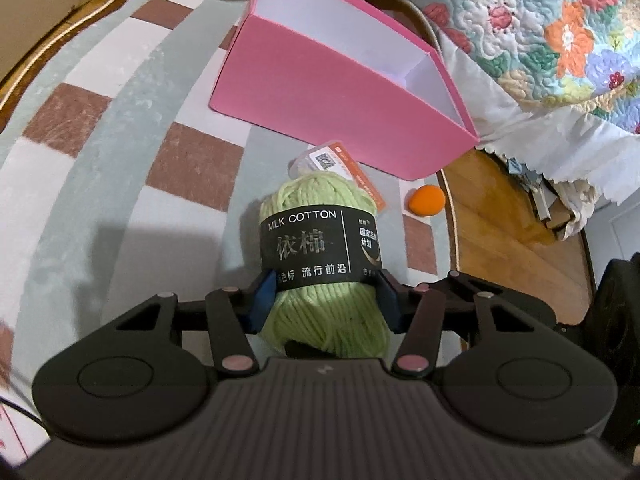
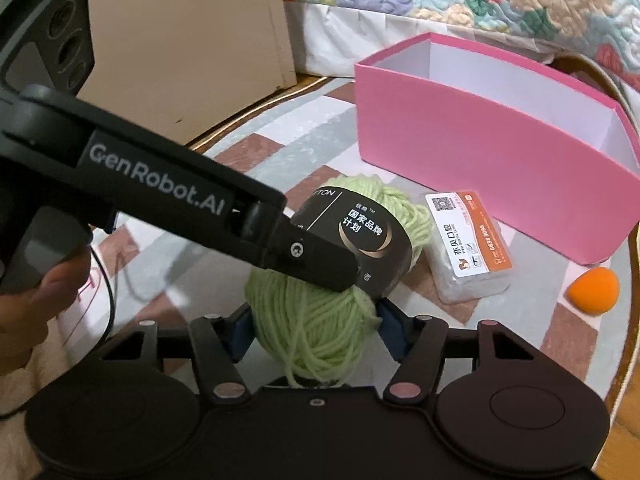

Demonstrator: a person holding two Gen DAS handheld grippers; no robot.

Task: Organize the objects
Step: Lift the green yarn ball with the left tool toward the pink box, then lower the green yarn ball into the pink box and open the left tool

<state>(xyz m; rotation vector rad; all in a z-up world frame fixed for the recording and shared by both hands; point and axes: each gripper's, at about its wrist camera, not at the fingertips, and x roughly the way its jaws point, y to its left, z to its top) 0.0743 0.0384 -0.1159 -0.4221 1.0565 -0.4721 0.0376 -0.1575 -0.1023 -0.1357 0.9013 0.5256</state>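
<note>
A light green yarn ball [image 1: 320, 248] with a black "MILK COTTON" band sits on the rug. My left gripper [image 1: 326, 300] is shut on it, blue pads pressing both sides. In the right wrist view the same yarn ball [image 2: 316, 320] lies between my right gripper's [image 2: 316, 324] blue pads, which touch its near end. The left gripper's black finger [image 2: 312, 260] crosses over the yarn from the left. An open pink box [image 1: 340, 112] stands beyond the yarn; it also shows in the right wrist view [image 2: 480, 184].
A clear plastic case with an orange-white label [image 2: 468, 244] lies right of the yarn, before the box. A small orange ball [image 2: 592, 292] sits farther right. A floral quilt [image 1: 540, 28] hangs behind. Wooden floor [image 1: 500, 220] borders the checked rug [image 1: 120, 152].
</note>
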